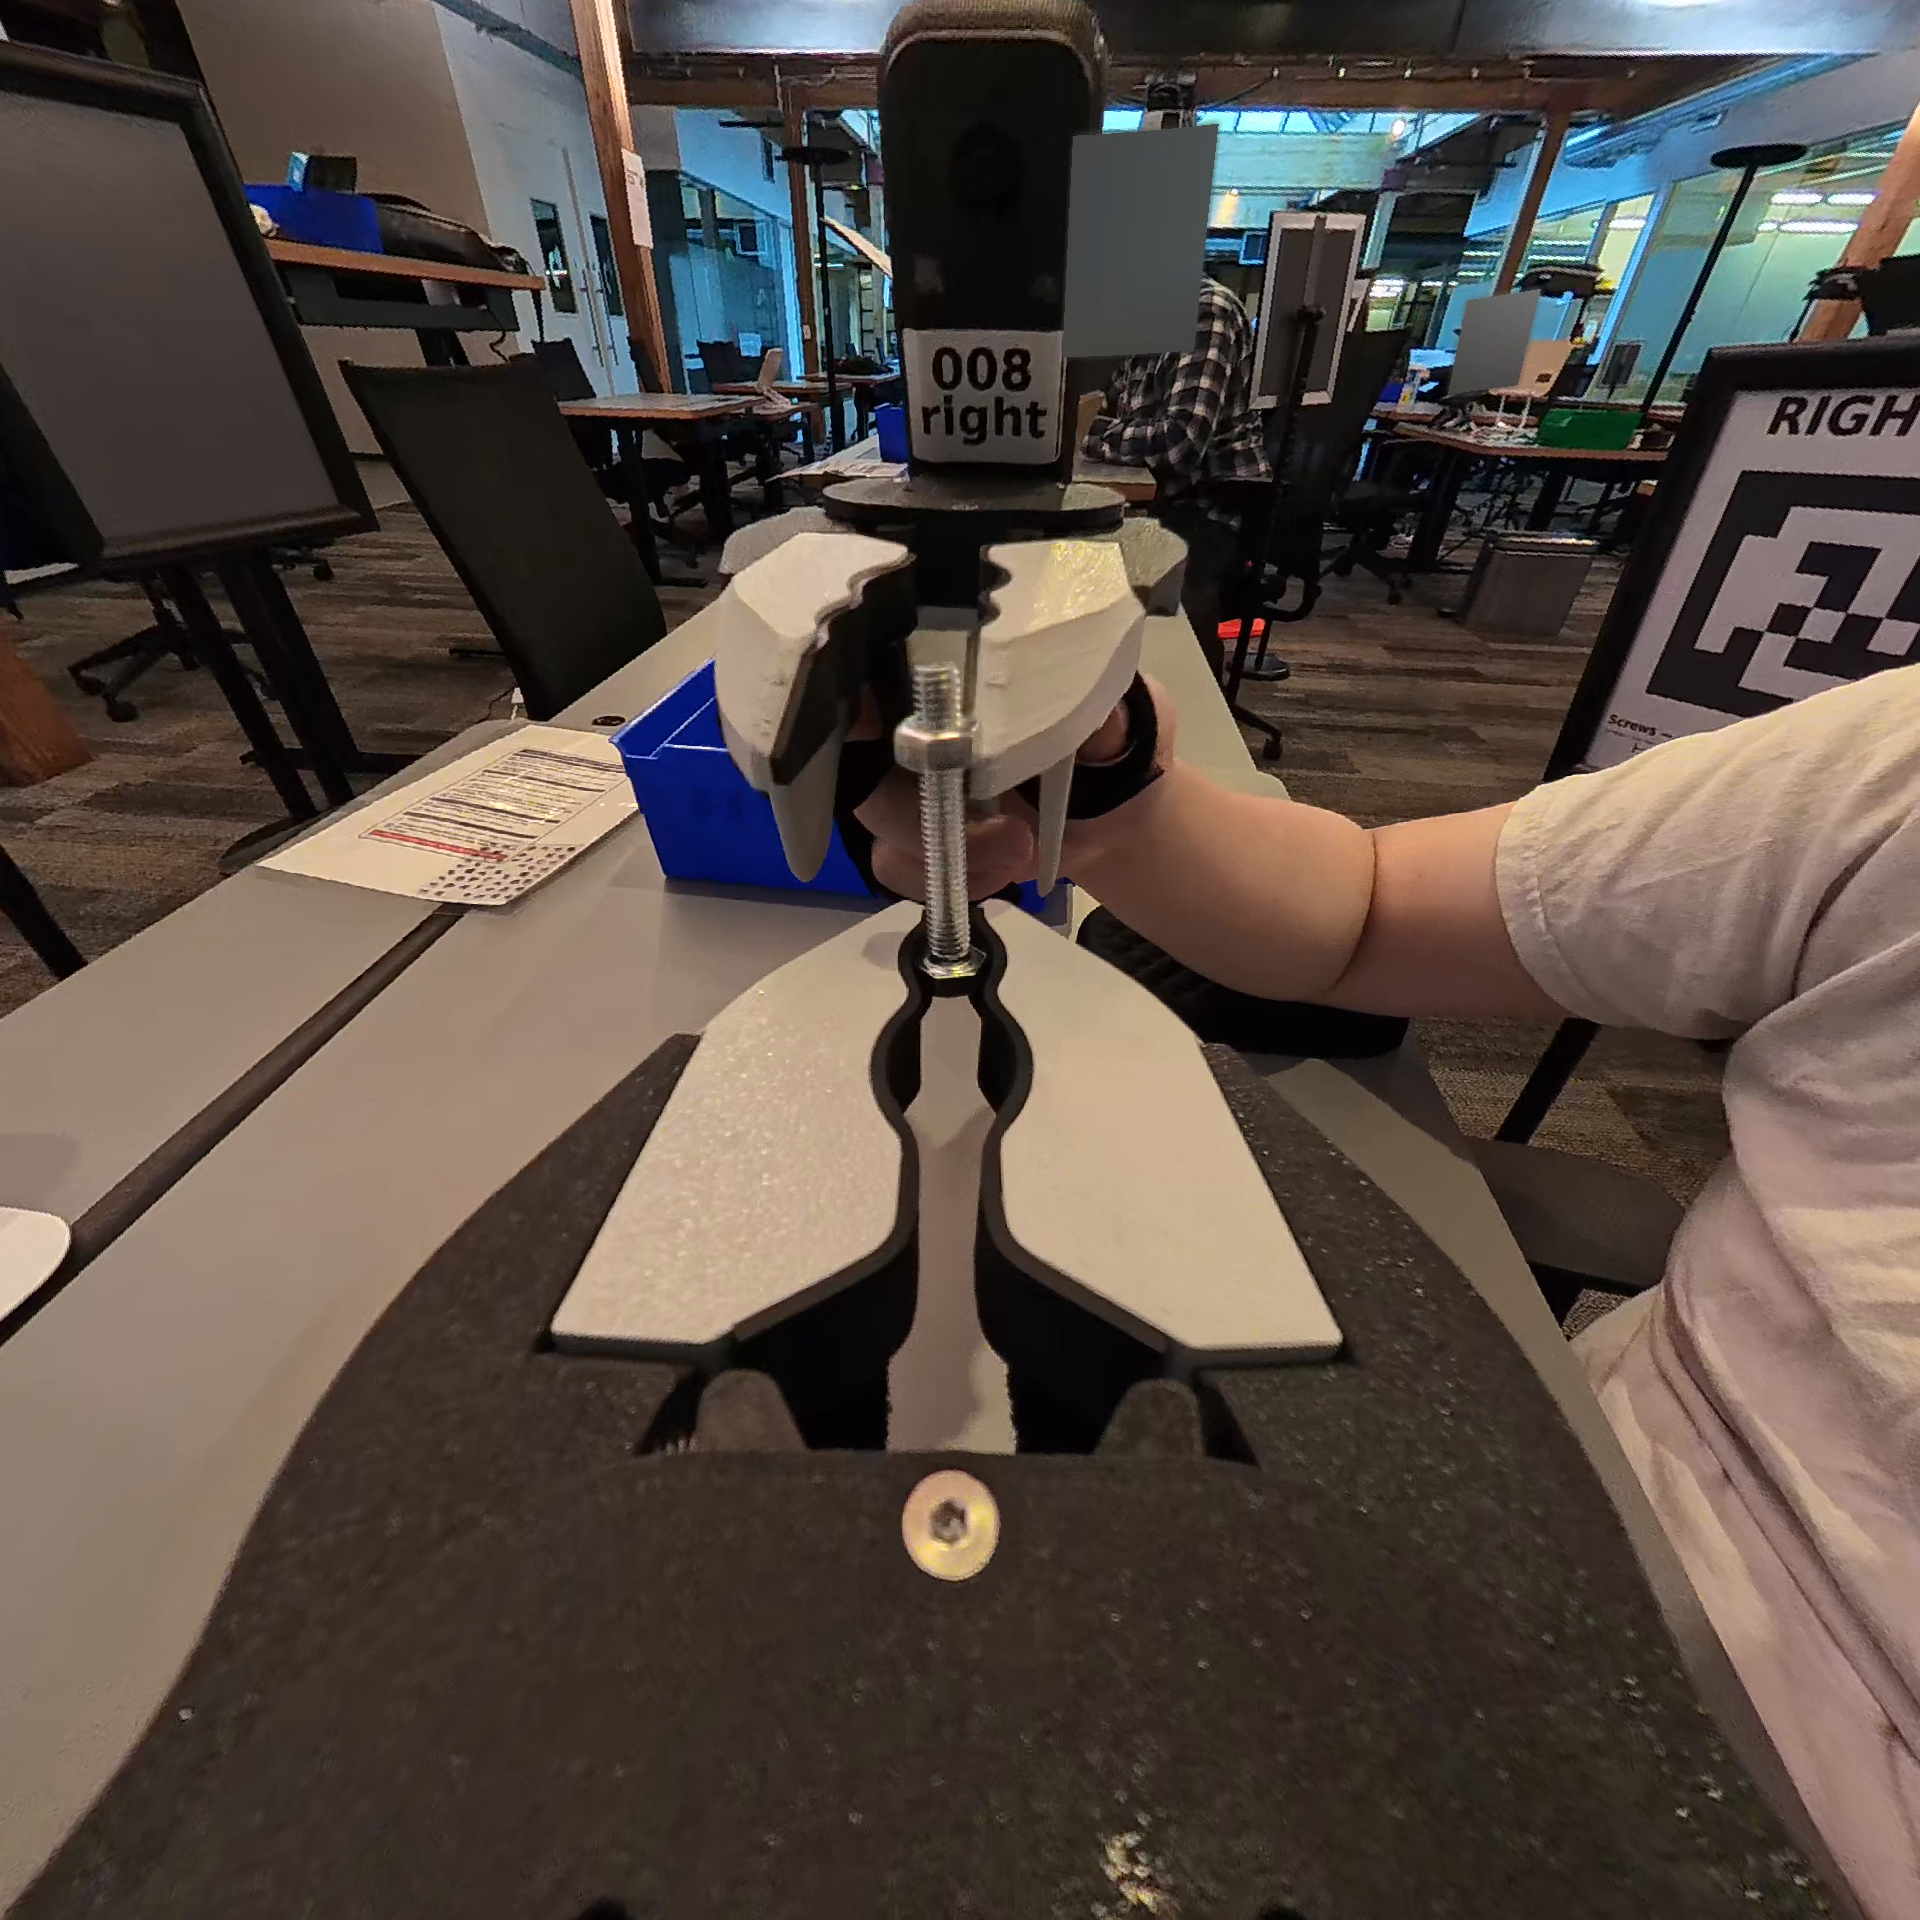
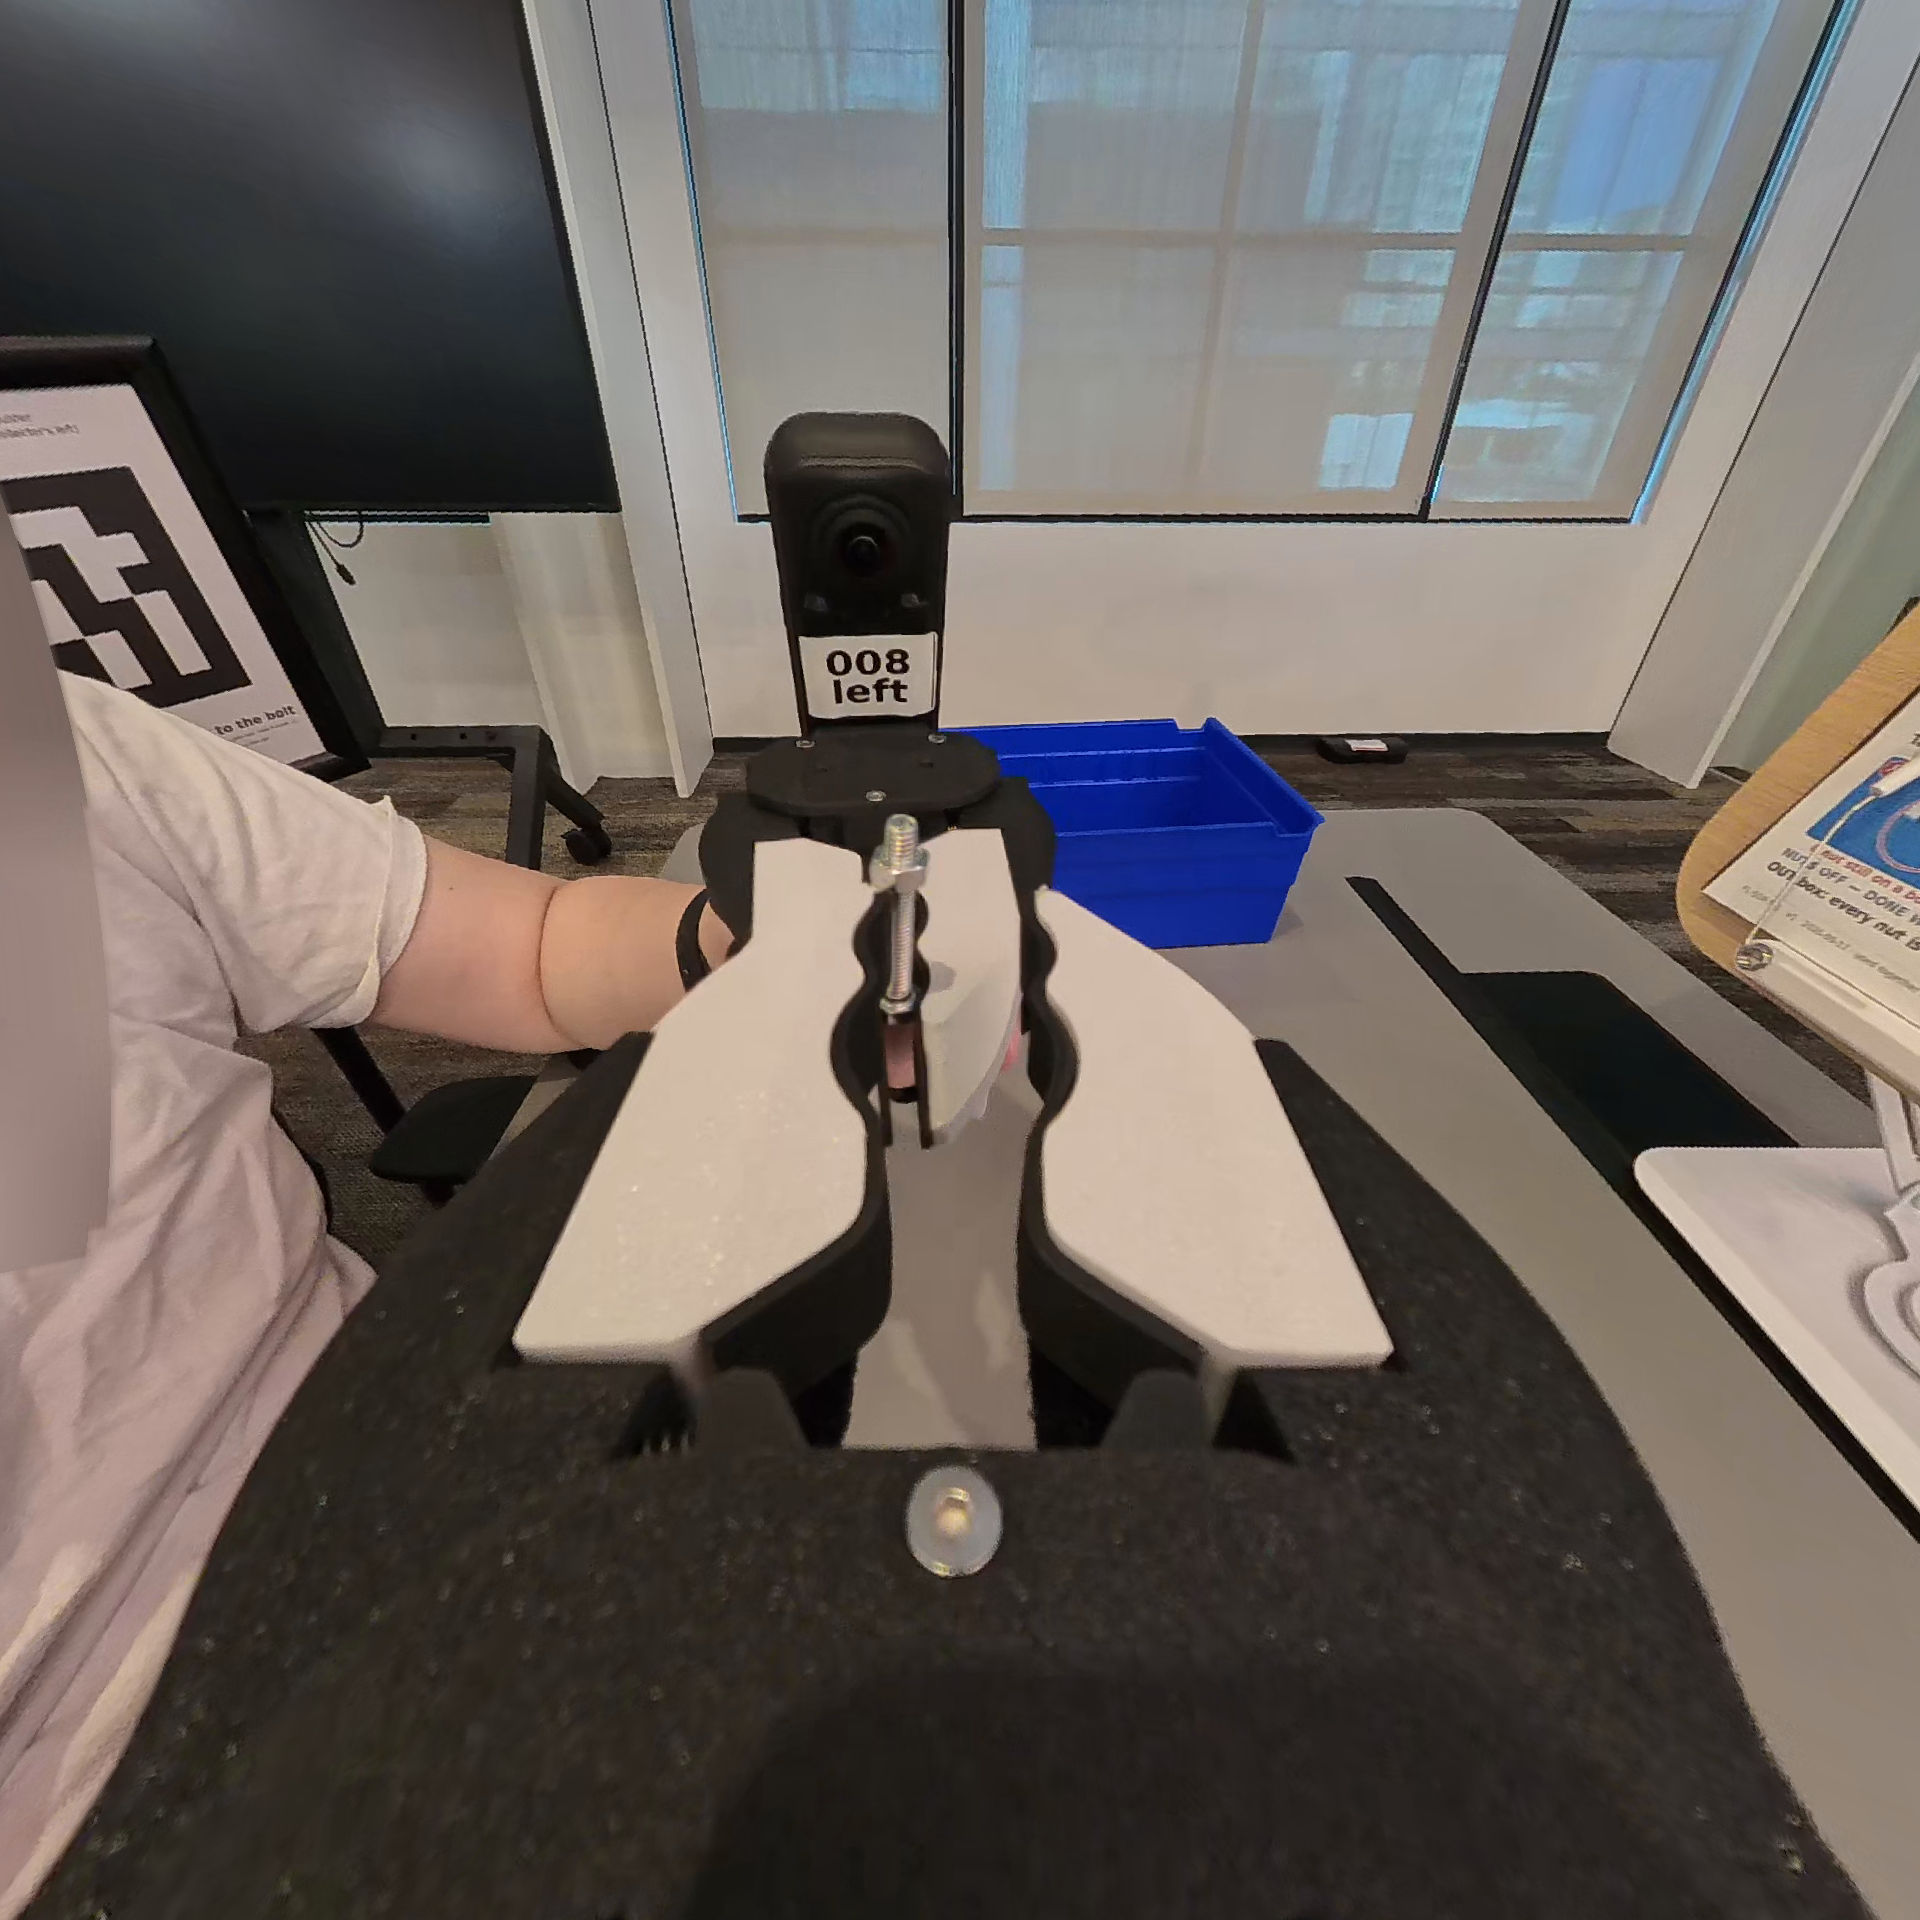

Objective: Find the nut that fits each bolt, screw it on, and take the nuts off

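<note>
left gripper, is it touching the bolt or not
Touching. The left wrist view shows the left gripper with jaws closed on the lower end of the bolt, no gap either side.

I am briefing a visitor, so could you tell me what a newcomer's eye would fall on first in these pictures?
A threaded silver bolt stands upright between two facing claws, with a nut near its top end. The left claw pinches the bolt's lower end, while the right claw straddles the nut, jaws apart. Behind them a bright blue bin sits on the grey table.
</note>
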The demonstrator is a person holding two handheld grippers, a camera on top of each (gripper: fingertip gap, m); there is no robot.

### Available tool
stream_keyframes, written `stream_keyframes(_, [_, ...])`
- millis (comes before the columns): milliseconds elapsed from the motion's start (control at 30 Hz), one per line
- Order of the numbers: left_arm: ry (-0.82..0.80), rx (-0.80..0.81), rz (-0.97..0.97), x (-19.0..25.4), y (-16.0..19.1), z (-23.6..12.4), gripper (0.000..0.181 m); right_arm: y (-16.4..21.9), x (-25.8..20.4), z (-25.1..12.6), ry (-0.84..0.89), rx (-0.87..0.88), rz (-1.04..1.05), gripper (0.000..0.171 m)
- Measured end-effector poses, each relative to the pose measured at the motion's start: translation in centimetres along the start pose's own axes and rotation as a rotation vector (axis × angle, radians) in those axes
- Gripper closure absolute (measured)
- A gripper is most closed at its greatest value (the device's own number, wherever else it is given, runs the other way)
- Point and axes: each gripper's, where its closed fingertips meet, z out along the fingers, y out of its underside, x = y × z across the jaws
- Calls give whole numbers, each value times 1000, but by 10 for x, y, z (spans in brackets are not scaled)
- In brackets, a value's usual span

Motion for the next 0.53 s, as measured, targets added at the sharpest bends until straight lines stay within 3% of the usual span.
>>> stream_keyframes(533, [36,24,-13,7,-4,0,177,-14,-6,-7,-54,80,38,150])
